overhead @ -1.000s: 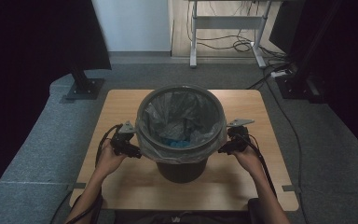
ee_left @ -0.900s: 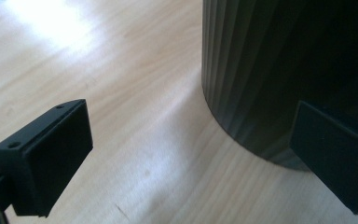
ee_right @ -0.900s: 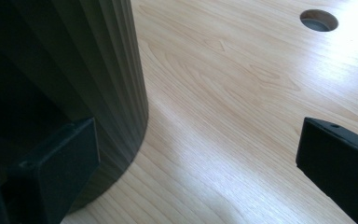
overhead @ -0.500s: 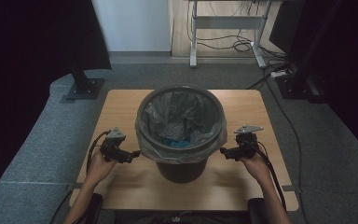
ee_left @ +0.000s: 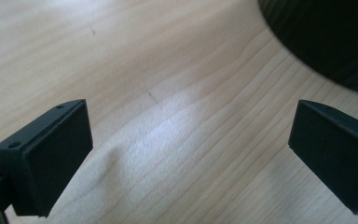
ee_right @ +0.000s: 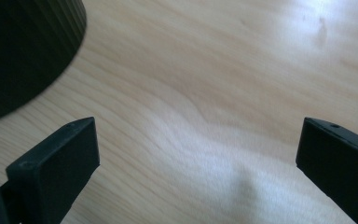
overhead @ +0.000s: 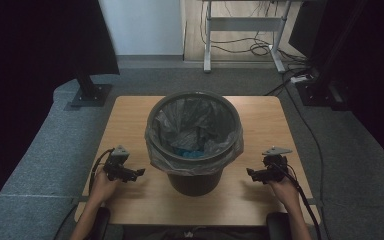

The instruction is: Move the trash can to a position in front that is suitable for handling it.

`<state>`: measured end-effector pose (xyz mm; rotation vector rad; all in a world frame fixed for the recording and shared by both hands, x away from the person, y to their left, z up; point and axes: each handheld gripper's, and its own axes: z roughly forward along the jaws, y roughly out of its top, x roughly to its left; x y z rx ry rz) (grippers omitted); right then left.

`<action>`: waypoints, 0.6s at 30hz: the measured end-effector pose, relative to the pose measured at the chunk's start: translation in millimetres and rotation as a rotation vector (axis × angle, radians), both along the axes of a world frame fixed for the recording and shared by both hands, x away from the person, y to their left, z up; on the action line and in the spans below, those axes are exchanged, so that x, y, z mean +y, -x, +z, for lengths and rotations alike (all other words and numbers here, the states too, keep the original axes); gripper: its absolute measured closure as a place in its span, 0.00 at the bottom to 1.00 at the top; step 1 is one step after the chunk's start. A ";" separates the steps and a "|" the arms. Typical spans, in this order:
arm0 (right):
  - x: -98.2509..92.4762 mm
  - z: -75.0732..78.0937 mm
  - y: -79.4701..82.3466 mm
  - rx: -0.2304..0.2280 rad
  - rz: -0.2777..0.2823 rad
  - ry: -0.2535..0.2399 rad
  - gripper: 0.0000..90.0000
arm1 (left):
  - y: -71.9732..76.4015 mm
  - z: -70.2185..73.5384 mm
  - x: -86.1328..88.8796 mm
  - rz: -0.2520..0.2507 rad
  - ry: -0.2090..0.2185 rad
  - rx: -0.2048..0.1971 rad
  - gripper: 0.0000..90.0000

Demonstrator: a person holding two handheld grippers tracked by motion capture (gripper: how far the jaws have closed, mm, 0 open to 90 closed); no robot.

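A dark round plastic bin (overhead: 195, 145) lined with a grey bag stands mid-way on the pale wooden surface (overhead: 130, 120), flanked by the left hand-held gripper (overhead: 139, 173) and right hand-held gripper (overhead: 250, 173), jaws wide and empty, seemingly poised for the liner's rim

The high view looks forward and down from above the near edge of the light wooden table (overhead: 130, 120), while each gripper view sits close over that tabletop, looking down, sharing the ribbed dark round bin (ee_left: 326, 42) at the frame's upper corner.
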<state>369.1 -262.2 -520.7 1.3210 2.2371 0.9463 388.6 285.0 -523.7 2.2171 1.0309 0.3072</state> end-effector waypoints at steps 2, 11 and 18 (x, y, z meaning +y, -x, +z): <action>-3.5 -9.1 1.4 0.008 -0.012 -0.007 0.00 | -0.4 -5.6 0.0 0.001 -0.016 0.009 0.00; -13.3 -29.5 1.6 0.010 -0.055 -0.001 0.00 | -3.3 -20.1 1.8 -0.018 -0.069 0.010 0.00; -15.0 -36.8 3.2 -0.012 -0.069 0.008 0.00 | -4.4 -23.3 3.7 -0.016 -0.045 -0.019 0.00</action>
